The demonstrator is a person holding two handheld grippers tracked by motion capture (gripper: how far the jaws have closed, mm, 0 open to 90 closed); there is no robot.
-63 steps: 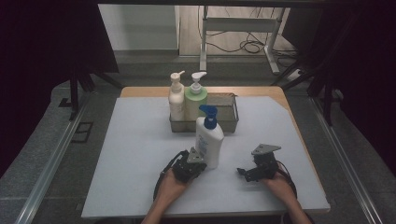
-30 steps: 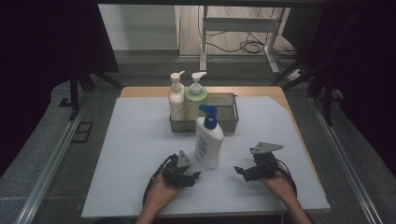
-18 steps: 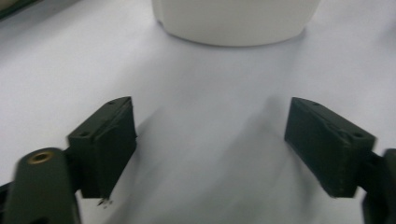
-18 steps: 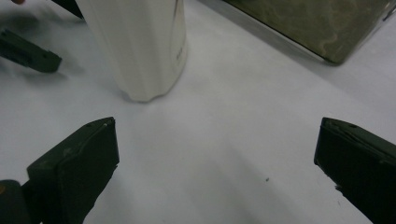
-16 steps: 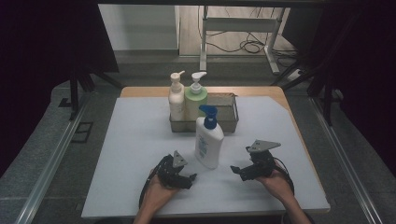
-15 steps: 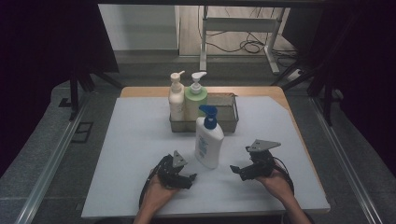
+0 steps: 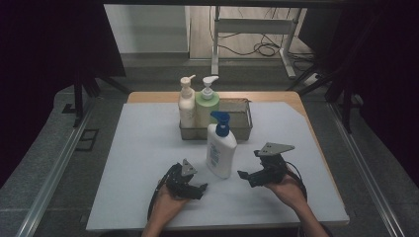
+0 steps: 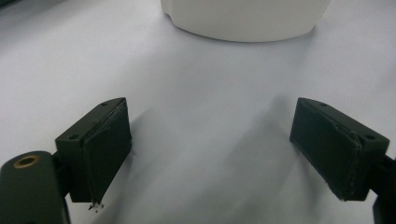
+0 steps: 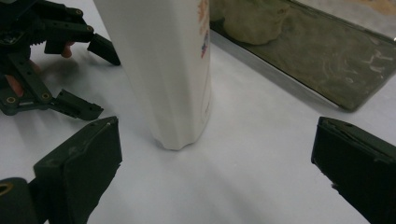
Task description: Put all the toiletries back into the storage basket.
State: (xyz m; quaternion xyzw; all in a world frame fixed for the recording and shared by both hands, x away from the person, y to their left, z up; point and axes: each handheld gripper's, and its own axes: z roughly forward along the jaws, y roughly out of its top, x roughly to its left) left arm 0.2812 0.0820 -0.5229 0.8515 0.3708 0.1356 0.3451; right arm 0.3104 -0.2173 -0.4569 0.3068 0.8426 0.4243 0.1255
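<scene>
High view: your left gripper (image 7: 196, 187) has just been opening, nothing between its jaws, backed off the lotion bottle (image 7: 220, 148). Right gripper (image 7: 247, 176), jaws spread, nears the bottle; regrasp likely.

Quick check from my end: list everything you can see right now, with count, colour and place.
blue-capped pump bottle: 1, white, upright on the mat between the grippers, held by neither
bottles in tray: 2, cream and green, left part of the tray
tray: 1, grey metal, far middle of the mat
mat: 1, pale grey, covering the table
left gripper: 1, black, jaws open, left of the bottle
right gripper: 1, black, jaws open, right of the bottle
</scene>
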